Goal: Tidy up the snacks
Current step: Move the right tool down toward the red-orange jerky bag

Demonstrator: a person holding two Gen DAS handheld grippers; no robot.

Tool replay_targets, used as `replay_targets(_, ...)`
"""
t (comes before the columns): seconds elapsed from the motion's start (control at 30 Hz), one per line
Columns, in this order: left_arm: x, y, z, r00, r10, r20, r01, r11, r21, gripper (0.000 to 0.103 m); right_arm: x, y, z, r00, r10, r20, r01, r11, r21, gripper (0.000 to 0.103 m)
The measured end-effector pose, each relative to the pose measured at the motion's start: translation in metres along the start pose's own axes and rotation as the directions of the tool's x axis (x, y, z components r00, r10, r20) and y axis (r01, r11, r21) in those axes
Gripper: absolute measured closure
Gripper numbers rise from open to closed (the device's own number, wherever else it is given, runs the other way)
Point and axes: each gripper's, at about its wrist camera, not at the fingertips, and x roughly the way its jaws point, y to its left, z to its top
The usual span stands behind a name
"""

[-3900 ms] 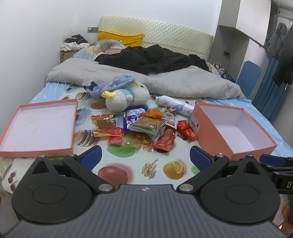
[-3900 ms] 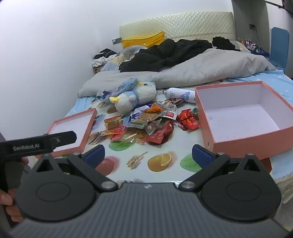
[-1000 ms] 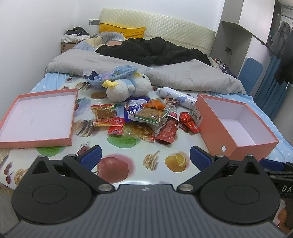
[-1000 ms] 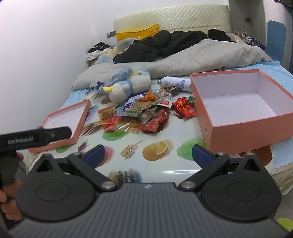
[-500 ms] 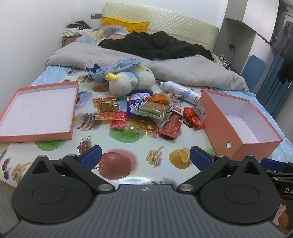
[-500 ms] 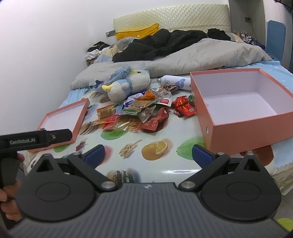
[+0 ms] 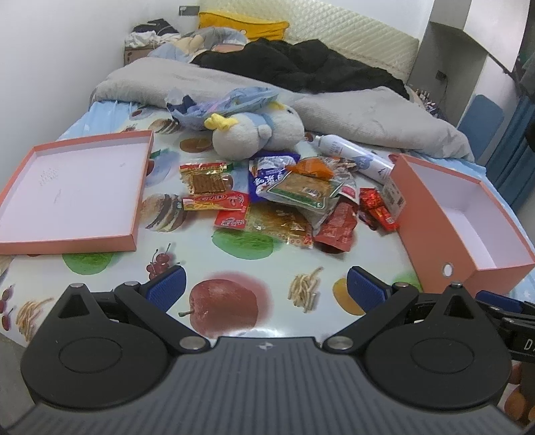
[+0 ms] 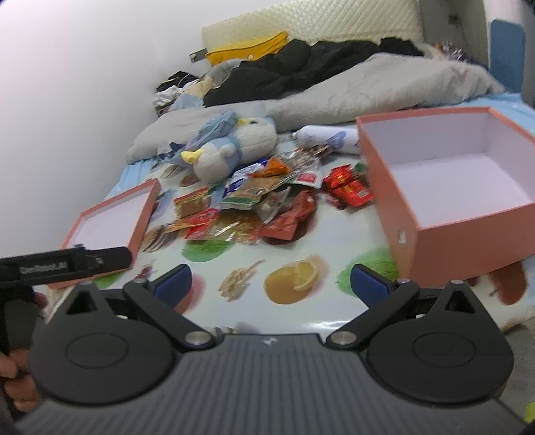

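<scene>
The things lay on a bed (image 7: pixel 110 110) covered with a shiny cloth (image 7: pixel 260 261) printed with food pictures: an apple, cherries, fries, an orange slice and bread. A white wall stood on the left, and a padded cream headboard (image 7: pixel 351 20) stood at the far end. A grey blanket (image 7: pixel 351 110), a heap of black clothes (image 7: pixel 301 67) and a yellow pillow (image 7: pixel 244 25) lay far back. A blue chair (image 7: pixel 481 113) showed far on the right. The snacks (image 7: pixel 287 200) sat in a messy pile in the middle of the bed, between the flat pink lid (image 7: pixel 73 187) on the left and the deep pink box (image 7: pixel 458 214) on the right. The box had nothing in it. The packets were red, orange, blue and clear, with small print on them too tiny to read. A stuffed toy duck (image 7: pixel 257 134) lay just behind the pile, and a white bottle (image 7: pixel 351 150) lay on its side near the box. The left gripper (image 7: pixel 264 284) hung over the near edge of the bed with its blue fingers (image 7: pixel 165 287) spread wide and nothing between them. The right gripper (image 8: pixel 271 277) also had its fingers (image 8: pixel 367 282) wide apart and held nothing. In the right wrist view, the left gripper's side carried blurry words that looked like "GenRobot.AI". A hand (image 8: pixel 13 378) held its handle.
</scene>
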Motion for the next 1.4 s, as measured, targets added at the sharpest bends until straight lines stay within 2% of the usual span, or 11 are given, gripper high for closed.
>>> replay_targets(0.27,0.045,0.015,0.015,0.998,0.043,-0.040,-0.042,0.999,0.010,0.000,0.039,0.013,0.006,0.999,0.033,-0.016,-0.034,0.998,-0.048,0.000)
replay_targets(0.37,0.067,0.024,0.023,0.998,0.030,-0.055,-0.029,1.000,0.012,0.000,0.057,0.015,0.009,0.998,0.059,-0.015,-0.059,0.997,-0.050,0.000)
replay_targets(0.53,0.110,0.038,0.040,0.996,0.071,-0.059,-0.070,0.997,0.025,0.000,0.091,0.017,0.016,0.999,0.042,0.016,-0.040,0.993,-0.114,0.000)
replay_targets(0.77,0.172,0.065,0.068,0.990,0.127,-0.066,-0.127,0.992,0.004,0.000,0.148,0.005,0.024,1.000,-0.004,-0.008,0.003,0.996,-0.092,0.000)
replay_targets(0.83,0.189,0.070,0.076,0.989,0.132,-0.069,-0.132,0.991,0.003,0.000,0.164,0.002,0.028,1.000,-0.023,-0.007,0.022,0.995,-0.095,0.004)
replay_targets(0.97,0.222,0.072,0.090,0.991,0.109,-0.078,-0.109,0.994,0.008,0.000,0.192,-0.007,0.037,0.999,-0.036,-0.022,0.034,0.996,-0.078,0.006)
replay_targets(1.0,0.228,0.071,0.093,0.991,0.110,-0.075,-0.109,0.994,0.016,0.000,0.199,-0.009,0.039,0.999,-0.036,-0.024,0.034,0.997,-0.071,0.010)
replay_targets(1.03,0.235,0.071,0.095,0.991,0.116,-0.070,-0.114,0.993,0.027,0.000,0.206,-0.011,0.042,0.999,-0.041,-0.032,0.039,0.997,-0.067,0.014)
replay_targets(1.13,0.259,0.073,0.102,0.987,0.138,-0.086,-0.135,0.990,0.040,0.000,0.223,-0.015,0.045,0.997,-0.056,-0.046,0.053,0.997,-0.060,0.018)
replay_targets(1.23,0.279,0.073,0.107,0.978,0.187,-0.089,-0.181,0.981,0.074,0.000,0.236,-0.019,0.048,0.996,-0.073,-0.057,0.069,0.996,-0.056,0.023)
replay_targets(1.4,0.299,0.072,0.112,0.973,0.215,-0.079,-0.206,0.972,0.112,0.000,0.250,-0.018,0.047,0.992,-0.090,-0.090,0.083,0.994,-0.073,0.025)
